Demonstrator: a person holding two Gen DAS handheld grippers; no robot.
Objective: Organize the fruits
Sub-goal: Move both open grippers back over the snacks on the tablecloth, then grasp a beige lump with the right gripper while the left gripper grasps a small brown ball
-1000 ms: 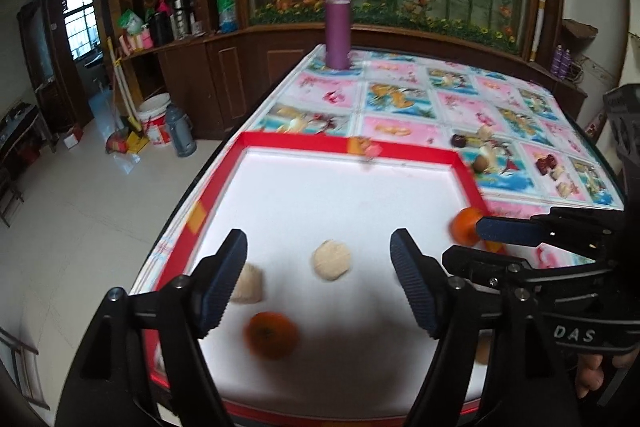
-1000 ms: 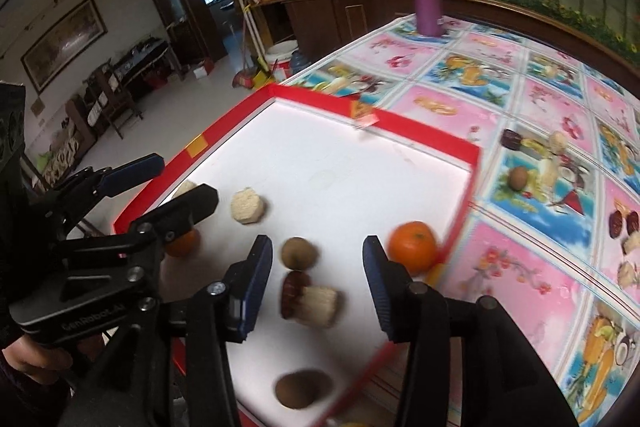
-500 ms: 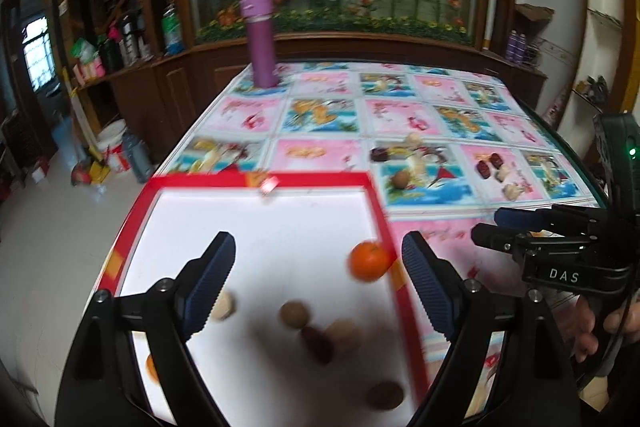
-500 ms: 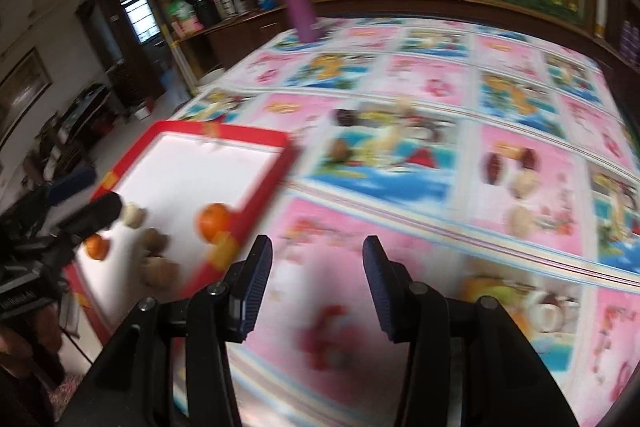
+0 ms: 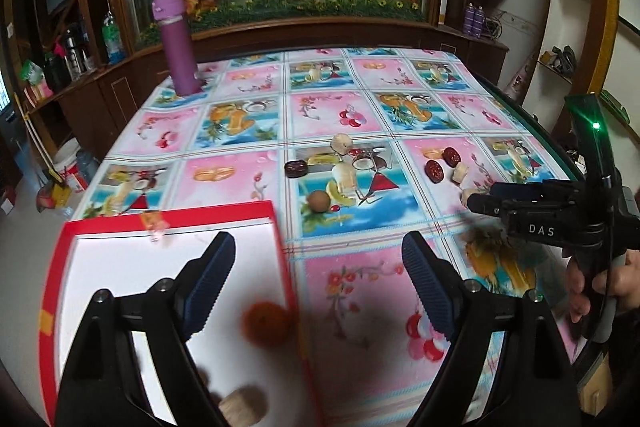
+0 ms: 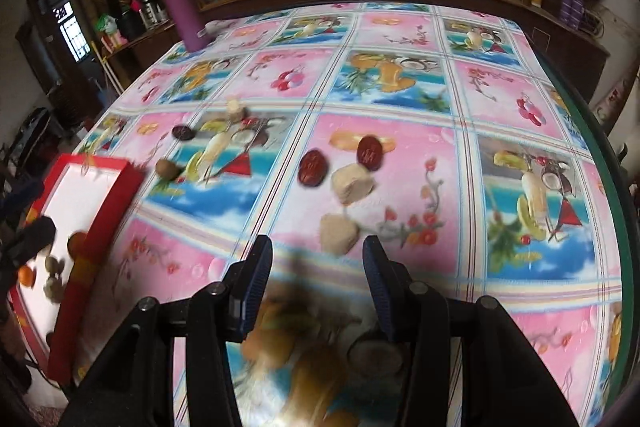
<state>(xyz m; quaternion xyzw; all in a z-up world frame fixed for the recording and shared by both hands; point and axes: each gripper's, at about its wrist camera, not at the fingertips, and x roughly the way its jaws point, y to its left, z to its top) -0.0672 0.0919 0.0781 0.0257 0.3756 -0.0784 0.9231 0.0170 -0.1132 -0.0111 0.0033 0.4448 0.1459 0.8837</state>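
Observation:
In the left wrist view my left gripper [image 5: 318, 283] is open and empty above the right rim of the red-edged white tray [image 5: 294, 291]. An orange [image 5: 266, 323] and a pale chunk [image 5: 242, 407] lie in the tray. My right gripper [image 6: 316, 283] is open with nothing between its fingers, just short of a pale chunk [image 6: 338, 233]. Beyond that lie another pale chunk [image 6: 352, 183] and two red dates [image 6: 313, 167] [image 6: 369, 151]. A dark date [image 5: 296, 169] and a brown round fruit [image 5: 319, 201] sit on the cloth further left.
A purple bottle [image 5: 176, 43] stands at the table's far left corner. The fruit-print tablecloth [image 6: 400, 39] covers the table, whose green edge [image 6: 600, 131] runs down the right. A hand [image 5: 600, 287] holds the right gripper [image 5: 486, 199] at the right.
Both grippers swung right, off the middle of the tray and out over the tablecloth. The left jaws widened a little. The right gripper now faces the loose dates and pale chunks.

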